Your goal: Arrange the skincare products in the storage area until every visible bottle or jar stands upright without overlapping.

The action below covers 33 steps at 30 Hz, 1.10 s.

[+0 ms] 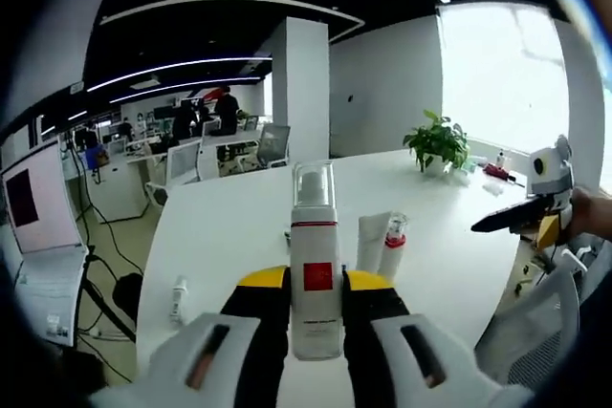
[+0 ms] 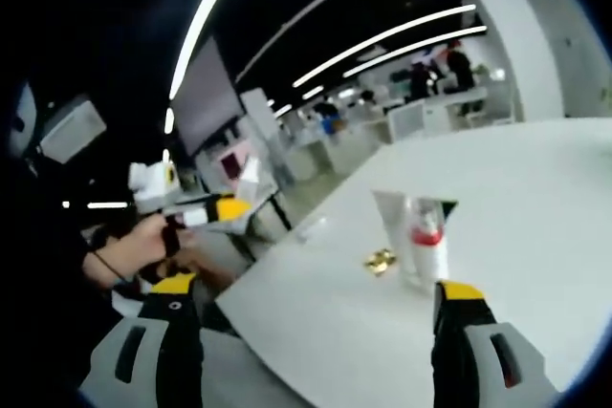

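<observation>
My left claw (image 1: 316,317) clamps the pump bottle (image 1: 315,274) upright for placing (beside tube (image 1: 373,244)); right claw (image 2: 316,317) released.

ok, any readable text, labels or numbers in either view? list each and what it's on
None can be read.
Pump bottle held in the left hand-held gripper: a red square label, its print too small to read.
White tube and red-capped bottle on the white table: no print can be made out.
Monitor at the left: pink screen, blurred.
</observation>
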{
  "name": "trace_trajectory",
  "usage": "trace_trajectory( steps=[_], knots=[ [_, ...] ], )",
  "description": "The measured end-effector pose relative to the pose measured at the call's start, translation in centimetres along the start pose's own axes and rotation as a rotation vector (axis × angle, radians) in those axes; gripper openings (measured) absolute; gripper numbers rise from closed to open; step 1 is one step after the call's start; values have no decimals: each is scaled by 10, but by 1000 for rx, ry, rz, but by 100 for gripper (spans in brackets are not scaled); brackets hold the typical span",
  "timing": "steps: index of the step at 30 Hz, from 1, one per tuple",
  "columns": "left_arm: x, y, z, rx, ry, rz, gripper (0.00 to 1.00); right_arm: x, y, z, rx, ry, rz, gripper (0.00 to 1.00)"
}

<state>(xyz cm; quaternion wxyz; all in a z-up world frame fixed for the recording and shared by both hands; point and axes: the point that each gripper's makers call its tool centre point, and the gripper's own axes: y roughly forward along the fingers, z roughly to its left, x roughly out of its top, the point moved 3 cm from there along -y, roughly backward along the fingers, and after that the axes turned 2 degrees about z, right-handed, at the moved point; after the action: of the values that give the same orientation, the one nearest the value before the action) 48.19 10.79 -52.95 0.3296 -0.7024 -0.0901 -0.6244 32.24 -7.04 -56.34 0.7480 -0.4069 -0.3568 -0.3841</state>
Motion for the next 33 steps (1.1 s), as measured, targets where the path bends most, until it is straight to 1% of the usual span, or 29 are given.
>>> trace_trajectory(
  steps=[6,10,14,16,18,20,22,24,25,29,33],
  knots=[
    [5,-10,-10,0,26,-18,22,5,3,7,24,2,-17,99],
    [7,-16,-15,2,25,-32,22,7,7,13,41,4,-18,98],
    [9,-20,-24,-6,31,-44,22,15,14,28,90,23,-46,98],
    [9,-20,-33,-39,19,-48,22,23,19,37,124,31,-69,97],
    [9,-21,-39,-51,18,-51,22,29,25,46,154,36,-84,94],
    [9,-22,-44,-59,23,-50,22,32,32,54,186,32,-77,90],
    [10,-24,-49,-76,23,-54,22,35,38,59,208,42,-74,86],
    [11,-26,-54,-83,36,-55,22,40,43,69,254,62,-87,81],
    [11,-28,-58,-94,36,-55,22,42,45,71,265,69,-92,79],
    [11,-31,-69,-111,52,-59,22,51,54,83,311,112,-114,77],
    [12,-32,-80,-132,56,-66,22,54,59,91,331,126,-119,74]
  ],
)
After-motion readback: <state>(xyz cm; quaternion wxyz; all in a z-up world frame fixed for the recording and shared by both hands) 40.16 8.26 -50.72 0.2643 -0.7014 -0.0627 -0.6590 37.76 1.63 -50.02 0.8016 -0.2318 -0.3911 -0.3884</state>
